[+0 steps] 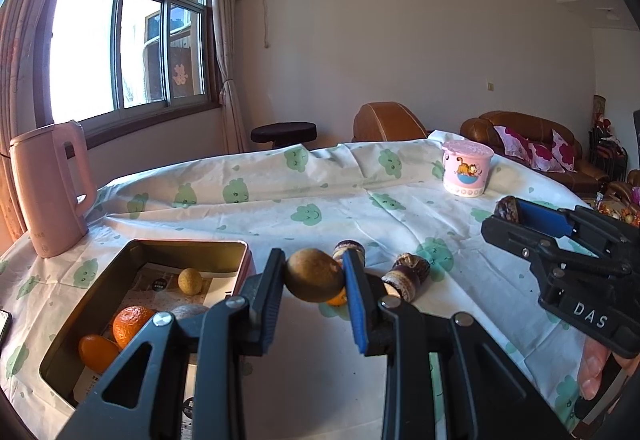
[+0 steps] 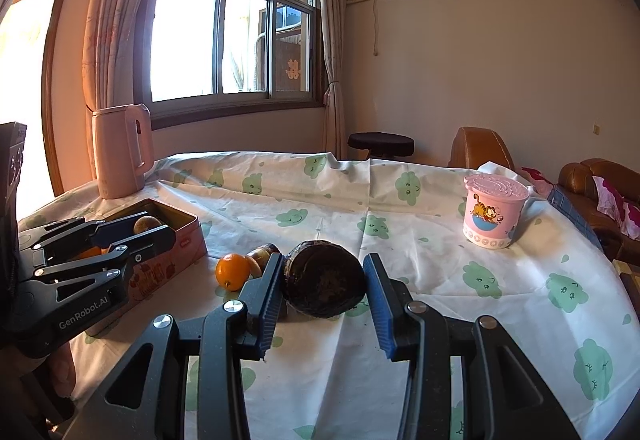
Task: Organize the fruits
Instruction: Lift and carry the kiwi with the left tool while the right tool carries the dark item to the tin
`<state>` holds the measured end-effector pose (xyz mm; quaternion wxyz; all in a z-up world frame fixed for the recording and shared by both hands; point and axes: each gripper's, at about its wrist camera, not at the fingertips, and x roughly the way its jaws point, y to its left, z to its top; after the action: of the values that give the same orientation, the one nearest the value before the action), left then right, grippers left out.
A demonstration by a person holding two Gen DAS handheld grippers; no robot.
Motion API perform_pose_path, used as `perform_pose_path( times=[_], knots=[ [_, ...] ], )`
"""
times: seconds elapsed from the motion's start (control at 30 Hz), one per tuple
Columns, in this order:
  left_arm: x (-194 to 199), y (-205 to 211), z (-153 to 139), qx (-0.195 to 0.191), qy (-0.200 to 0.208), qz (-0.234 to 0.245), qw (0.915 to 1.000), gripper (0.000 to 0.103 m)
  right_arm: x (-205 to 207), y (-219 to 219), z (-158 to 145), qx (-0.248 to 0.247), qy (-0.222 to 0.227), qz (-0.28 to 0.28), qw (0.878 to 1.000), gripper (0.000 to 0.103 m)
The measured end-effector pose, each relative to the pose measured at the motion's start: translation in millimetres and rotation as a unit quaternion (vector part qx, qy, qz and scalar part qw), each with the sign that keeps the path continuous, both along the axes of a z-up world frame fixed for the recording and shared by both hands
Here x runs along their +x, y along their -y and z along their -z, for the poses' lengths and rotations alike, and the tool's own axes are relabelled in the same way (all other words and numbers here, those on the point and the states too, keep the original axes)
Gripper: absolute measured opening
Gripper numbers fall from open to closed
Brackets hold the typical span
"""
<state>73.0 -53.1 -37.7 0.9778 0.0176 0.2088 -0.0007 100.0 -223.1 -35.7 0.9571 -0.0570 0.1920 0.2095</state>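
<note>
My left gripper is shut on a small brown round fruit, held above the cloth just right of the open pink tin. The tin holds two oranges and a small tan fruit. My right gripper is shut on a dark round fruit and holds it over the table; it also shows in the left wrist view. An orange and several dark striped fruits lie on the cloth between the tin and the right gripper.
A pink kettle stands behind the tin at the left. A pink lidded cup stands at the far right of the table. A phone edge shows at far left. Sofas and a stool stand beyond the table.
</note>
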Motion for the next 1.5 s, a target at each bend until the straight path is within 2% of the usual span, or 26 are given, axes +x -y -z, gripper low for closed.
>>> perform_pose_path(
  times=[1.17, 1.5],
  knots=[
    [-22.9, 3.2, -8.9, 0.018, 0.061, -0.023, 0.9977, 0.031, -18.7, 4.1, -7.5, 0.011, 0.053, -0.002, 0.999, 0.042],
    [-26.8, -0.5, -9.5, 0.010, 0.060, -0.023, 0.9978, 0.031, -21.5, -1.5, -7.7, -0.005, 0.063, 0.003, 0.998, 0.042]
  ],
)
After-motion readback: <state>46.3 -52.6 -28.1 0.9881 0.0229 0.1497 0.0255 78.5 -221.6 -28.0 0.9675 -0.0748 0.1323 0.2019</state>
